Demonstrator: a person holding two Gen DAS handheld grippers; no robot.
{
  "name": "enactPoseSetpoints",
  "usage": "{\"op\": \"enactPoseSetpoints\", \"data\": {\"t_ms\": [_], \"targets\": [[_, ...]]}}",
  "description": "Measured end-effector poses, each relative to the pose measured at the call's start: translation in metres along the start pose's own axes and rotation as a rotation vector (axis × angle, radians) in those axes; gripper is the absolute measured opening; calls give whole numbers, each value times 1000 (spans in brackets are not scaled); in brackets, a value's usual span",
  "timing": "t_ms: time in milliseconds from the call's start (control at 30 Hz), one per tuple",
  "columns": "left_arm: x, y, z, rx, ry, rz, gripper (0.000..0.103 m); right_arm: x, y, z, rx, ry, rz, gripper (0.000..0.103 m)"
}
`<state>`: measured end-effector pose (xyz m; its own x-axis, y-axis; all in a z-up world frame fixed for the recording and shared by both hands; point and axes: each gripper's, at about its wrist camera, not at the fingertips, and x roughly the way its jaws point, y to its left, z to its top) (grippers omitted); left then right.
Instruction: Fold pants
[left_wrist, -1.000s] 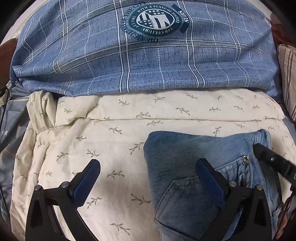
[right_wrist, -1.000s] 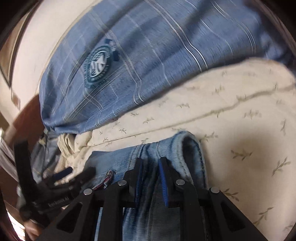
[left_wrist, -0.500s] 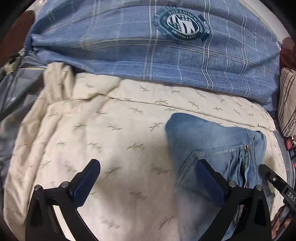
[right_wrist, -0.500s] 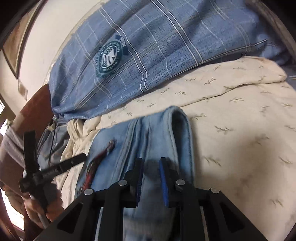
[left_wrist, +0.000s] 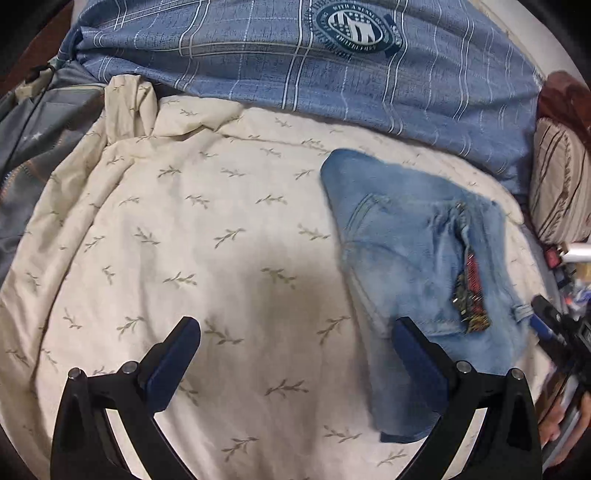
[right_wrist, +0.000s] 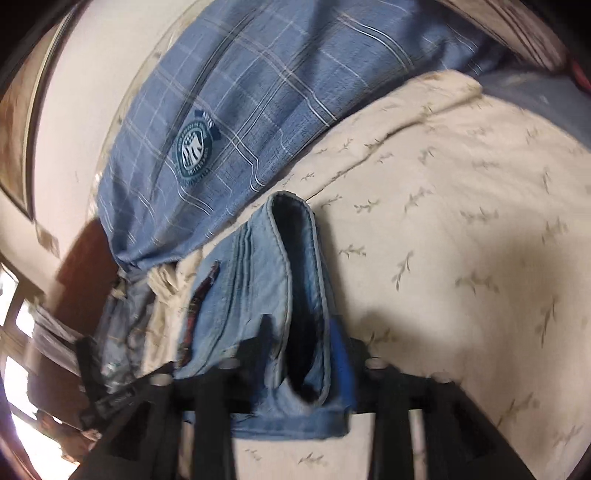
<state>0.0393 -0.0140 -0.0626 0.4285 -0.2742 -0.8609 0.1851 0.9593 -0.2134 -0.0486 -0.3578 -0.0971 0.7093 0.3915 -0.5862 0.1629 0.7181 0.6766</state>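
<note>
- While the light-blue denim pants (left_wrist: 413, 258) lie on the right part of the bed, their long axis runs from the rounded far end near the pillow back toward the cameras, slightly slanted in the left wrist view.
- Their near end, with the waistband and a belt loop, is gathered up by the right gripper (right_wrist: 306, 350); the far end rests on the cover.
- A dark red patterned patch (left_wrist: 469, 295) shows in the open fly area, facing up.
- Under the pants spreads a cream quilted bed cover with small leaf sprigs (left_wrist: 207, 236), rumpled at its far left corner.
- Behind it lies a blue plaid pillow with a round dark-green crest (left_wrist: 354, 74), reaching across the whole far side.
- A striped beige cushion (left_wrist: 561, 192) sits at the right edge, and grey fabric (left_wrist: 44, 125) hangs at the left edge.
- The left gripper (left_wrist: 295, 354) hovers over the cover with its fingers spread wide, holding nothing; the pants' left edge passes just beside its right finger.
- The right gripper's fingers are pinching a doubled fold of denim, which stands up between them and drapes over the front of the gripper; this view is blurred.
</note>
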Motion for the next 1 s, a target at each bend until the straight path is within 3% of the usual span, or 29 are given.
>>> {"op": "enactPoseSetpoints", "data": {"t_ms": [33, 233, 500, 633, 800, 1000], "targets": [[-1, 1, 2, -5, -11, -35, 103, -3, -3, -2, 26, -5, 12, 75], [-1, -1, 10, -33, -28, -154, 103, 6, -5, 0, 50, 15, 31, 75], [4, -24, 5, 44, -3, -259, 103, 39, -11, 2, 50, 122, 54, 75], [11, -37, -2, 78, 50, -317, 103, 39, -19, 4, 73, 144, 119, 75], [31, -41, -8, 23, 157, -427, 103, 44, -12, -5, 51, 198, 191, 76], [38, -37, -9, -21, 133, -429, 103, 49, -8, -8, 44, 199, 183, 76]]}}
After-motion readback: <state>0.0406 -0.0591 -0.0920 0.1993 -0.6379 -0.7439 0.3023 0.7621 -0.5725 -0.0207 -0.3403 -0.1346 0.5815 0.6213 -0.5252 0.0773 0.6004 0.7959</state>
